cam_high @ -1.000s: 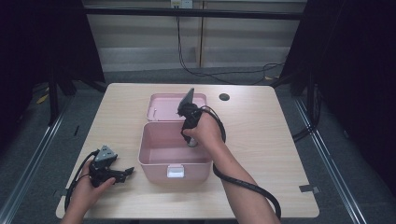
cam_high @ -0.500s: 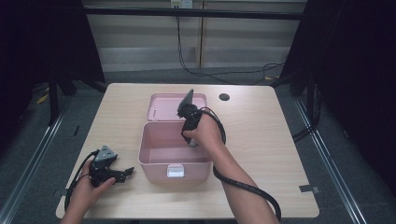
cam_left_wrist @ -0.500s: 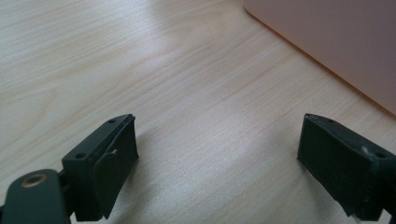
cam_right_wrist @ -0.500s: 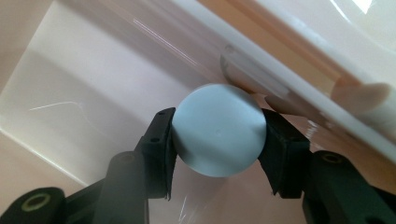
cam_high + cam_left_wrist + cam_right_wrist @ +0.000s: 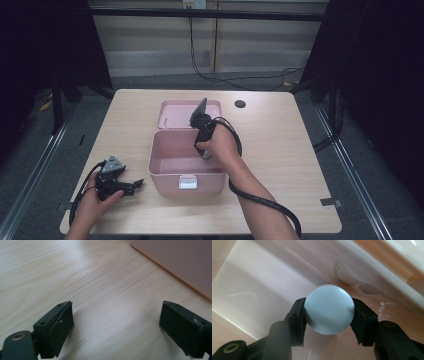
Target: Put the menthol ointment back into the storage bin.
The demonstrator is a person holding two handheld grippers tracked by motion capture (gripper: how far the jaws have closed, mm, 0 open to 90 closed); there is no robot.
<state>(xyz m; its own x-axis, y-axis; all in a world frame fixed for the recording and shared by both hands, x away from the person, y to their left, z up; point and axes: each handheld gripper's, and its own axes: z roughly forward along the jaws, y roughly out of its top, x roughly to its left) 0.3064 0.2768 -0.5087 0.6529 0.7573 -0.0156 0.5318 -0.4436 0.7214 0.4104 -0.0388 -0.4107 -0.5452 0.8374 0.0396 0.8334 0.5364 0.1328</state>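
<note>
Pale blue ball (image 5: pixel 329 309), clamped between the right gripper (image 5: pixel 329 315) jaws at centre frame, down inside the open pink box (image 5: pixel 167 165), near its back wall, right of middle. Round, so no long axis. Left gripper (image 5: pixel 117 327) idle at lower left, jaws wide, empty. No readable writing anywhere.

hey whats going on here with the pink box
A person works at a wooden table with a gripper in each hand. The right gripper reaches down into the open pink box and is shut on a pale blue ball, held just above the box's floor. The box's lid lies behind it on the table. The left gripper rests on the table to the left of the box, jaws open with nothing between them.
</note>
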